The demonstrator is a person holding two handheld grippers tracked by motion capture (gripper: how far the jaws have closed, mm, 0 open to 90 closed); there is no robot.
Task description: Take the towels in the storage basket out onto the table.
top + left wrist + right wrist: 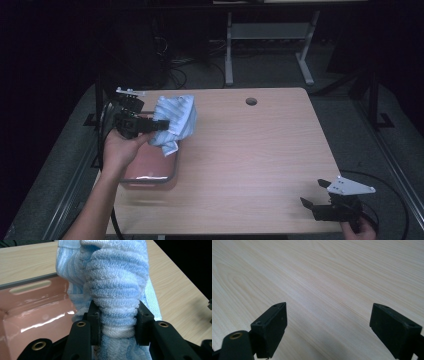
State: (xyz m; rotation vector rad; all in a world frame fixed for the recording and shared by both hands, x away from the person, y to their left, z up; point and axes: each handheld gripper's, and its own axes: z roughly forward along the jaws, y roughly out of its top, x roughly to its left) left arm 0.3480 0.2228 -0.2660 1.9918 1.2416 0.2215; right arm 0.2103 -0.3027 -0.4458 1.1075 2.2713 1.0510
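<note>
While you work at a pale wood table (250, 150) in a dark room (a second desk frame (270, 40) and cables on the grey floor stand beyond it), your left gripper (152, 125) is clamped on a blue-striped towel (175, 120). The left gripper view shows both jaws pinching a bunched fold of the towel (117, 290), which rises from the jaws toward the table's far edge. In the high view the towel hangs in a crumpled bundle, its long axis running from upper right down to lower left, over the far end of a pink tray (150, 167) that sits near the table's left edge. The tray's (35, 307) glossy floor and slotted handle lie just left of the towel. Your right gripper (315, 192) sits at the near right corner, jaws spread wide with bare wood (324, 285) between them. The middle and right of the table lie open, with a round cable hole (251, 101) near the far edge.
</note>
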